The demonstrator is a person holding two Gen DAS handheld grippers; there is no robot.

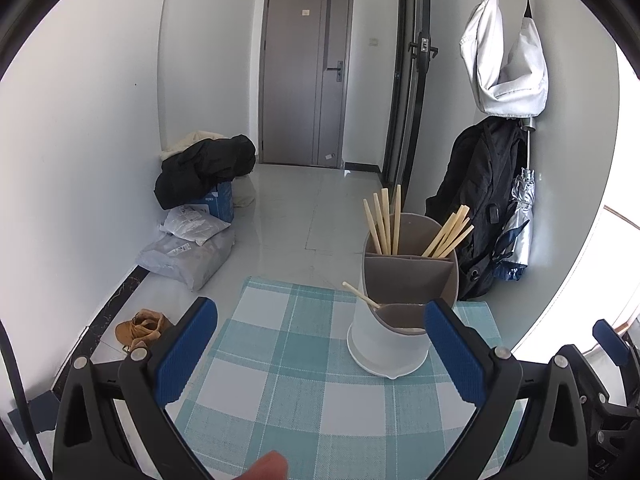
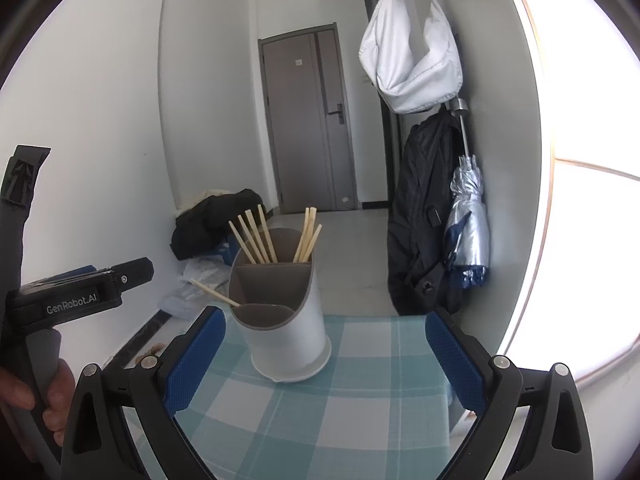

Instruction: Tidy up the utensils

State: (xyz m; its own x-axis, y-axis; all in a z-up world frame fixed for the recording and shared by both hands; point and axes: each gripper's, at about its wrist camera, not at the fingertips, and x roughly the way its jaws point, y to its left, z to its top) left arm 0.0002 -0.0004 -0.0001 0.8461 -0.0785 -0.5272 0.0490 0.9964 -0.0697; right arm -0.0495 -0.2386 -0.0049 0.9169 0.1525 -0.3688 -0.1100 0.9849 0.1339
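A white utensil holder (image 1: 390,340) (image 2: 286,336) with grey inner compartments stands on the teal checked tablecloth (image 1: 304,392) (image 2: 340,392). Several wooden chopsticks (image 1: 384,220) (image 2: 256,236) lean in its two back compartments. One chopstick (image 1: 360,295) (image 2: 214,293) lies slanted in the low front compartment, sticking out to the left. My left gripper (image 1: 320,354) is open and empty, with the holder just inside its right finger. My right gripper (image 2: 325,356) is open and empty too, the holder standing just beyond its fingers, left of centre.
The table ends just behind the holder, above a tiled floor. On the floor at left lie parcels (image 1: 188,254), a black coat (image 1: 204,168) and a brown shoe (image 1: 138,328). A black backpack (image 2: 424,216), folded umbrella (image 2: 468,220) and white bag (image 2: 412,60) hang at right. A hand (image 2: 56,396) holds the left gripper's handle.
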